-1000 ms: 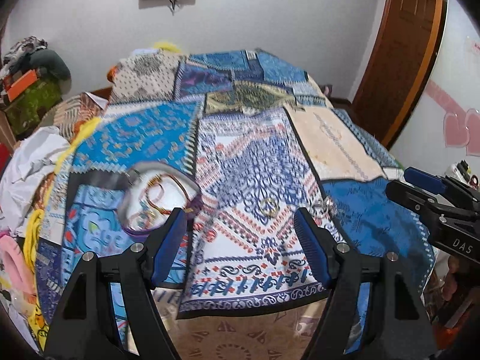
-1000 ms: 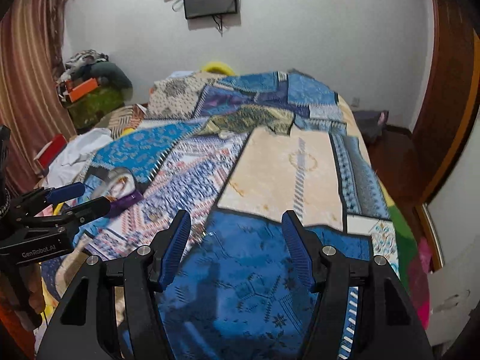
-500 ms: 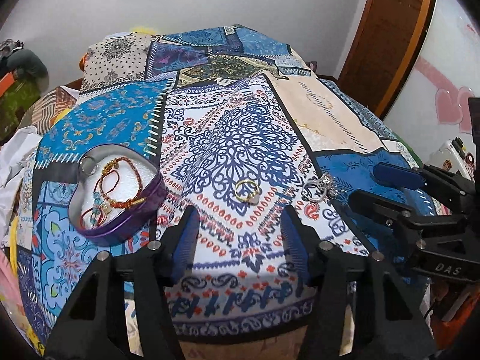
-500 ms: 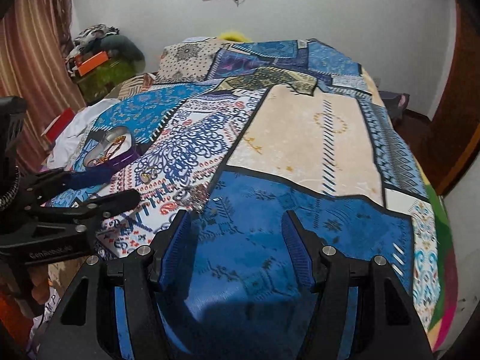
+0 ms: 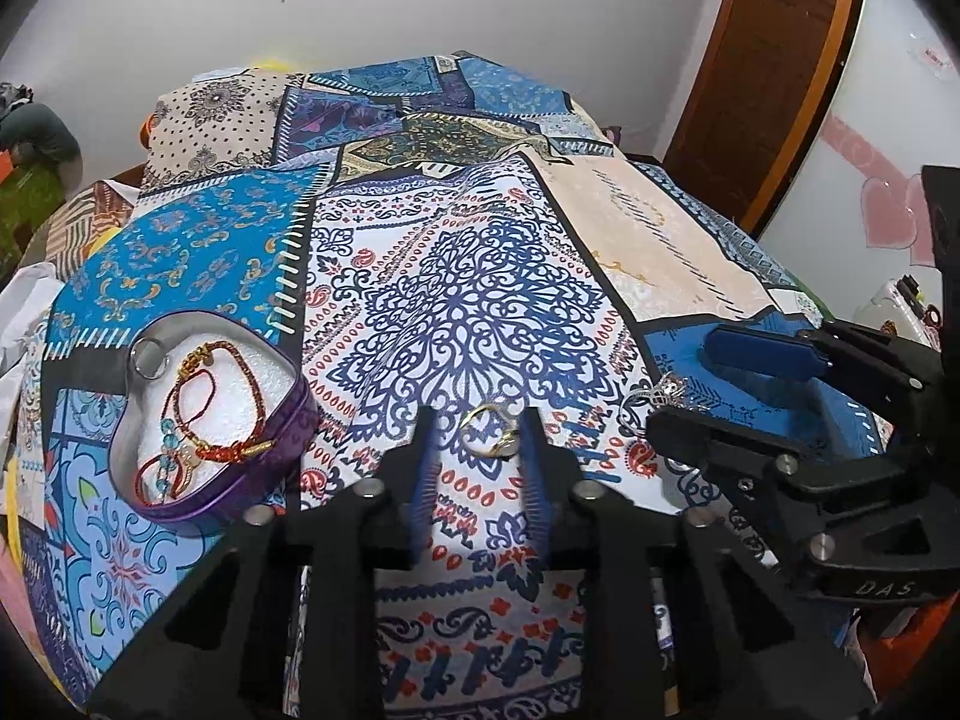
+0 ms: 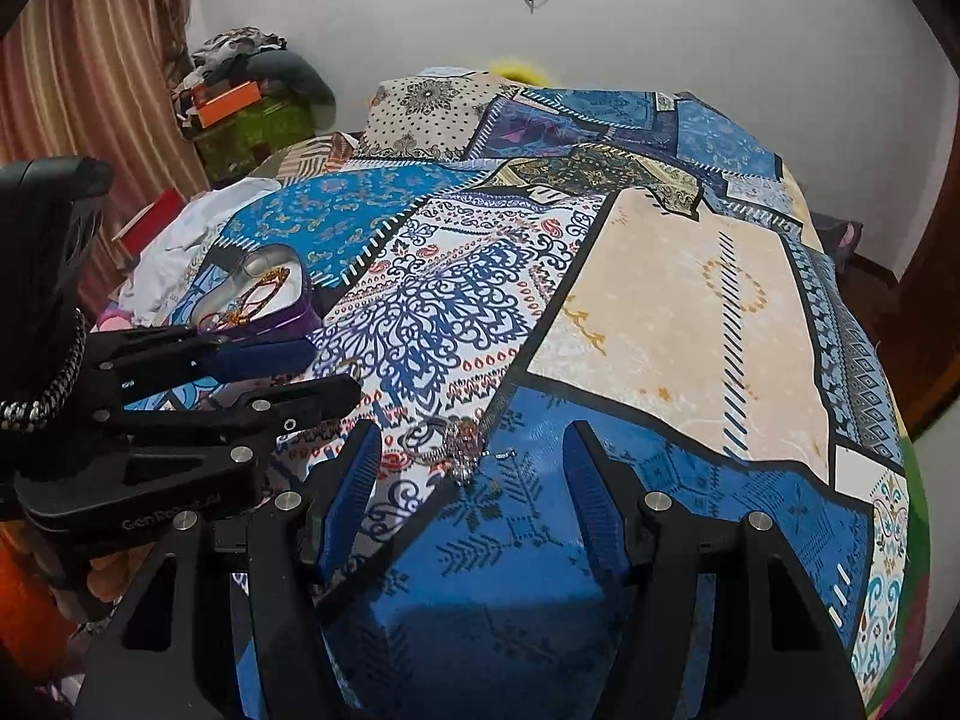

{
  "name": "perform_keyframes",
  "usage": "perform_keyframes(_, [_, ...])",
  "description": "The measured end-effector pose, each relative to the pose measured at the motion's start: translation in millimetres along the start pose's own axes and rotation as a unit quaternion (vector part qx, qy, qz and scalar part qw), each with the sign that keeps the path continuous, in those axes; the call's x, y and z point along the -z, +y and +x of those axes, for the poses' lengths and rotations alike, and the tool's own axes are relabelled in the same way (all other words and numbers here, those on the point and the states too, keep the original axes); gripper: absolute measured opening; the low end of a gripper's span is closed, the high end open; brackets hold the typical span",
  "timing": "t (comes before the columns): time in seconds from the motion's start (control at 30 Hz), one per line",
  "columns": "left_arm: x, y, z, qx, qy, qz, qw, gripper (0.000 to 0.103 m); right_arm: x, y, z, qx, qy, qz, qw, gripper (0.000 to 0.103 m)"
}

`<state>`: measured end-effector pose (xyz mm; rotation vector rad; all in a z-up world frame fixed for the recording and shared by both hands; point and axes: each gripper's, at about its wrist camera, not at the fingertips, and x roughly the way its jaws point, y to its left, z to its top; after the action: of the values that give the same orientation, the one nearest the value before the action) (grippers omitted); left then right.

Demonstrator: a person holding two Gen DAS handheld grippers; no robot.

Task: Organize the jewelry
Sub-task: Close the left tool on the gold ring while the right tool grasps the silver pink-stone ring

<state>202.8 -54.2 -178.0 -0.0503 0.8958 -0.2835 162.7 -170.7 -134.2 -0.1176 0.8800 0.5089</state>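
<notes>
A gold ring (image 5: pixel 491 433) lies on the patterned bedspread between the fingertips of my left gripper (image 5: pixel 480 438), whose jaws have narrowed around it without clearly touching it. A purple heart-shaped box (image 5: pixel 207 420) with red bracelets, beads and a silver ring sits to its left; it also shows in the right wrist view (image 6: pixel 264 294). A silver ornate ring (image 6: pixel 447 441) lies just ahead of my right gripper (image 6: pixel 474 468), which is open and empty. The silver ring also shows in the left wrist view (image 5: pixel 657 399).
The bedspread (image 6: pixel 660 300) covers a bed that drops off at the near edge and on the right. Piled clothes and boxes (image 6: pixel 246 96) stand at the far left. A wooden door (image 5: pixel 774 60) is at the right.
Both grippers have moved forward and down toward the bedspread. My left jaws have narrowed around the gold ring. My right gripper has come up to the silver ring.
</notes>
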Motion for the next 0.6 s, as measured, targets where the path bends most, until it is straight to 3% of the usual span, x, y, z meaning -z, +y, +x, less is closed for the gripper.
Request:
perform_keyframes(0.5, [11,3,-15,0.010,-0.009,-0.006,0.9999,0.020,-7,9,18,-0.019,0.026,-0.025,0.999,0.042])
perform_keyframes(0.6, [13,1,-18,0.013,-0.008,-0.003,0.9999,0.020,-6,11,20,-0.015,0.029,-0.031,0.999,0.028])
